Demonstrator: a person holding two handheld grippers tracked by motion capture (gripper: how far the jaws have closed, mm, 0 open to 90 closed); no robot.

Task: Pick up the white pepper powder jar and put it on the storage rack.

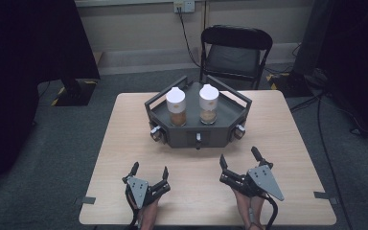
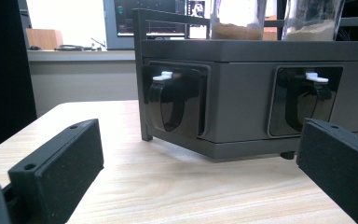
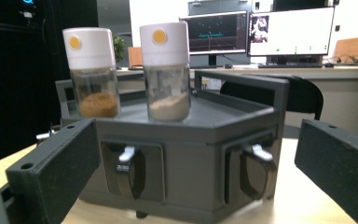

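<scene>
Both grippers are resting low in the high view, the left gripper (image 1: 148,173) at lower centre-left and the right gripper (image 1: 239,159) at lower centre-right, each with its fingers spread wide and gripping nothing. Well apart from them, at the middle of the frame, the dark tray (image 1: 230,112) is sitting on the table (image 1: 124,143), carrying two white-capped jars: the brown-powder jar (image 1: 176,107) at left and the pale-powder jar (image 1: 208,104) just beside it at right. The jars are standing upright and close together, so a gripper reaching in is likely to be nudging the neighbour with an outer finger and tipping it. The tray's raised rails (image 3: 256,84) are also standing in the way of a low approach; a finger catching one could be shoving the whole tray. The small latches (image 2: 165,77) on the tray's front faces are sticking out and could be snagged.
</scene>
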